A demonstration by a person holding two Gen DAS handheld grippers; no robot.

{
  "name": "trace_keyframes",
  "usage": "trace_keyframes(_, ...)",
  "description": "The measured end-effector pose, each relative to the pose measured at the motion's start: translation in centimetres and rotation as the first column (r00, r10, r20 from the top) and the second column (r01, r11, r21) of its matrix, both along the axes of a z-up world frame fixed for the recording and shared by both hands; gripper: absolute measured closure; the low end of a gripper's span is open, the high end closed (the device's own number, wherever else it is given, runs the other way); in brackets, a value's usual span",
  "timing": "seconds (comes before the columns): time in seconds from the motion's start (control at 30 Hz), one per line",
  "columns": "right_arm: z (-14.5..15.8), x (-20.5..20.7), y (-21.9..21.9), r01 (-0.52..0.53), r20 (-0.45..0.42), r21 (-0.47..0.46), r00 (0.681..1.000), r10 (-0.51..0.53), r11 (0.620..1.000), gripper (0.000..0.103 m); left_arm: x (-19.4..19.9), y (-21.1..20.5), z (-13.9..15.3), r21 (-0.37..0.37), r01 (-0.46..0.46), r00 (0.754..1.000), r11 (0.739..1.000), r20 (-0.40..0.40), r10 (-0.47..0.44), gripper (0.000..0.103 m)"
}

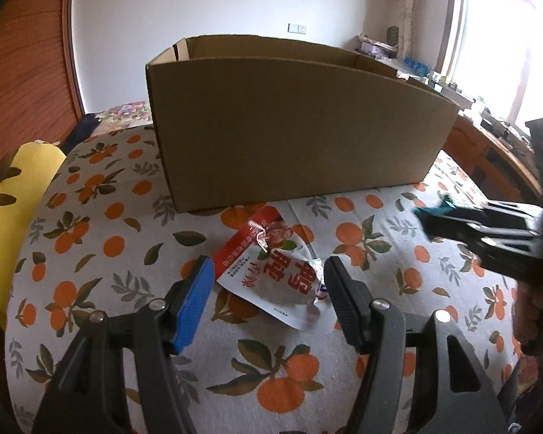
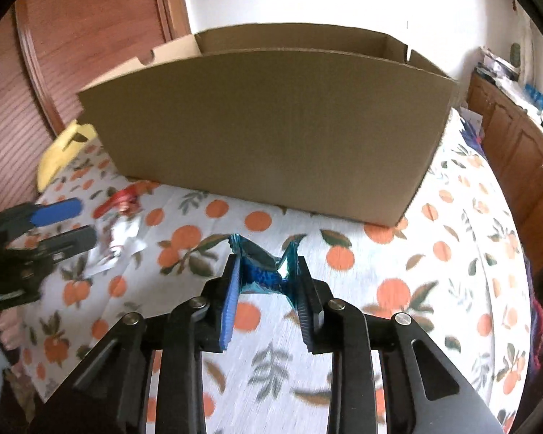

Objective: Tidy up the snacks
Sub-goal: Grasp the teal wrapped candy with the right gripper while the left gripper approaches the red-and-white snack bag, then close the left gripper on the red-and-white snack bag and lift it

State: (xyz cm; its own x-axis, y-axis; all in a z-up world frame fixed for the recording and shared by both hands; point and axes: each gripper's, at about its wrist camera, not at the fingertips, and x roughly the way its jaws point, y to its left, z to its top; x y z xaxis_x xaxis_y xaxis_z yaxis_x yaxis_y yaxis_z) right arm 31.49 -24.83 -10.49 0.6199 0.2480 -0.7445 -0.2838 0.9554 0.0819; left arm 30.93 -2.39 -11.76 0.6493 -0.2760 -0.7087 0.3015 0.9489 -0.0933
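A red and white snack packet [image 1: 271, 271] lies on the orange-print cloth in front of a large open cardboard box [image 1: 293, 126]. My left gripper [image 1: 268, 271] is open, its fingers on either side of the packet's near end. My right gripper [image 2: 268, 275] is shut on a small teal snack wrapper [image 2: 264, 271], held above the cloth in front of the box [image 2: 271, 123]. The right gripper also shows at the right of the left wrist view [image 1: 427, 217]. The left gripper [image 2: 72, 224] and the packet [image 2: 123, 217] show at the left of the right wrist view.
The cloth [image 1: 108, 246] covers a bed or table. A yellow plush [image 1: 14, 195] lies at the left edge. A wooden cabinet [image 2: 517, 152] with clutter on top runs along the right, under a window [image 1: 503, 47].
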Motion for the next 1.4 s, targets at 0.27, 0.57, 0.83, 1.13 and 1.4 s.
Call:
trace_keyframes(0.27, -0.7, -3.5, -1.3, 0.008, 0.001, 0.007, 1.000, -0.008, 1.000, 0.075, 0.7, 1.0, -0.6, -0.065, -0.077, 0.996, 0.995, -0.057, 0.074, 0.038)
trace_keyframes(0.57, -2.0, -3.6, -1.4, 0.014, -0.007, 0.041, 1.000, -0.014, 0.999, 0.075, 2.1, 0.3, -1.5, -0.117, -0.132, 0.985, 0.984, -0.126, 0.117, 0.035)
trace_keyframes(0.83, -2.2, -3.8, -1.4, 0.014, 0.006, 0.048, 1.000, -0.015, 0.999, 0.075, 2.9, -2.5, -1.7, -0.048, -0.136, 0.984, 0.989, -0.124, 0.130, 0.035)
trace_keyframes(1.13, -2.2, -3.9, -1.3, 0.016, 0.015, 0.047, 1.000, -0.016, 0.999, 0.075, 1.2, -5.1, -2.4, 0.137, -0.088, 0.991, 0.987, -0.084, 0.100, 0.034)
trace_keyframes(1.4, -2.2, -4.0, -1.3, 0.016, 0.020, 0.043, 1.000, -0.017, 0.999, 0.075, 0.2, -4.6, -2.3, 0.132, -0.092, 0.990, 0.987, -0.091, 0.104, 0.034)
